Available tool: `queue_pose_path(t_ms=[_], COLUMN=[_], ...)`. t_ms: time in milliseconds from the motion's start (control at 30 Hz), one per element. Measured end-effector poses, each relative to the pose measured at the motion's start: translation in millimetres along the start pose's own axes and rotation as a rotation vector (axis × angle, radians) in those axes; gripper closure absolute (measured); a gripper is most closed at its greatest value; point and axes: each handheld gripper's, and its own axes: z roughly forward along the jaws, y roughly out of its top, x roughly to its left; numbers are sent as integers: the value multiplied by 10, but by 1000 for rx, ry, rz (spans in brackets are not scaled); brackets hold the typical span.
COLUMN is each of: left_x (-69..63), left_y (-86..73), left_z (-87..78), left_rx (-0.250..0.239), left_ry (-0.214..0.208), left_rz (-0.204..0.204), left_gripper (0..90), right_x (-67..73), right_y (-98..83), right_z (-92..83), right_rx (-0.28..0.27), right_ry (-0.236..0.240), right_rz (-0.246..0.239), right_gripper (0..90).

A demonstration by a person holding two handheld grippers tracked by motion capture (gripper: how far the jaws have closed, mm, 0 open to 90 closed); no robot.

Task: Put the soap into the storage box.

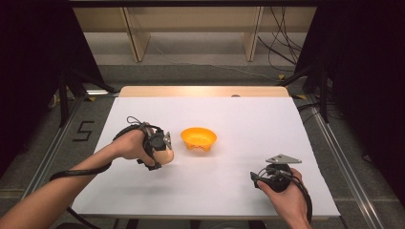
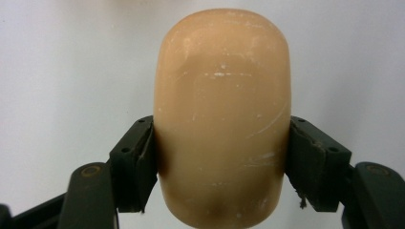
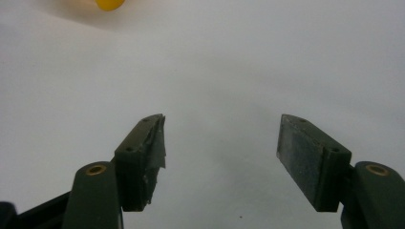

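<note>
Toward the worktop's (image 1: 239,200) left edge, the left gripper (image 1: 160,148) has its fingers (image 2: 133,162) pinching a smooth, peach-coloured oblong block (image 2: 222,119) with rounded ends, its surface marked by faint pale scratches. The block sits between both pads, touching each, over the white worktop. Just beside it, near the worktop's middle, stands an orange bowl (image 1: 198,138) on small feet. Near the front right corner, the right gripper (image 3: 222,160) hangs with its fingers (image 3: 143,157) spread wide, nothing between them.
</note>
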Motion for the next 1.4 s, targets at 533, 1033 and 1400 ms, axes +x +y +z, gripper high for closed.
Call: queue_pose_path(t_ms=[533, 1033, 1400], left_x=[46, 47, 45], left_y=[65, 156, 238], left_z=[-6, 25, 7], left_rx=[-8, -12, -27], left_ry=[10, 0, 3], left_rz=[19, 32, 56], left_gripper=[324, 324, 324], right_x=[-26, -28, -6], right_y=[-3, -3, 0], right_z=[1, -18, -7], right_rx=[-7, -6, -9], right_ry=[-3, -19, -16], right_rz=[-16, -9, 19], right_gripper=[343, 342, 339])
